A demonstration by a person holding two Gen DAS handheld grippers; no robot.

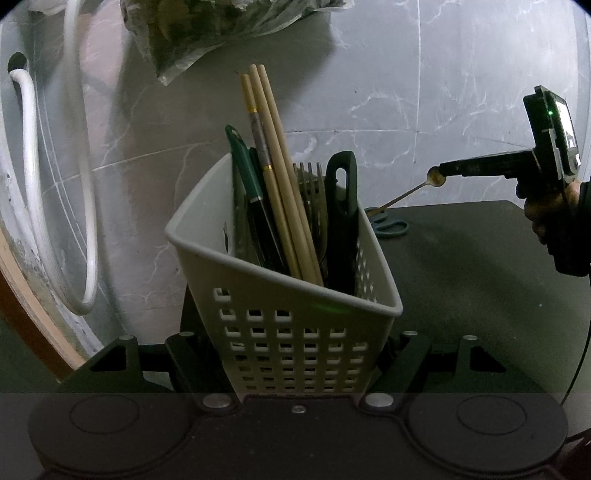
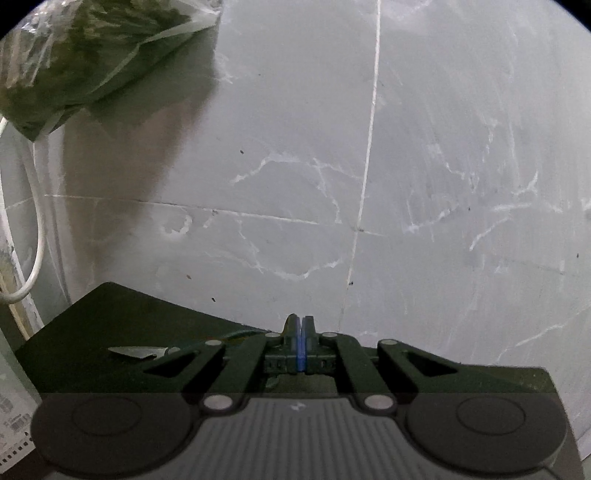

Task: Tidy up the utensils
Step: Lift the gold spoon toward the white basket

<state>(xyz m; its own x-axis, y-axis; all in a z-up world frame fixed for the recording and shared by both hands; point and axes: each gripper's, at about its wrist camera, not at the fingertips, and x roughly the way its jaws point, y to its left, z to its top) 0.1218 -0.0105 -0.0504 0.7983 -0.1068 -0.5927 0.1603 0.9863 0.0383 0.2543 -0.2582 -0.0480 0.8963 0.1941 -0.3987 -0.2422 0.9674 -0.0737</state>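
Note:
A white perforated basket (image 1: 295, 295) stands between the fingers of my left gripper (image 1: 295, 339), which is shut on its lower sides. In it stand pale chopsticks (image 1: 273, 166), a green-handled knife (image 1: 243, 166), forks (image 1: 312, 184) and a black utensil handle (image 1: 341, 221). At the right of the left wrist view, my right gripper (image 1: 441, 171) is above the table, shut on the bowl end of a small golden spoon (image 1: 406, 194) whose thin handle slants down to the left. In the right wrist view my right gripper (image 2: 302, 321) shows its blue pads pressed together; the spoon is hidden there.
Teal-handled scissors (image 1: 388, 225) lie on the black table (image 1: 480, 277) behind the basket; their blade (image 2: 136, 352) also shows. A white hose (image 1: 33, 184) loops at the left. A plastic bag of greens (image 1: 207, 29) hangs on the grey marble wall. Printed paper (image 2: 14, 417) sits lower left.

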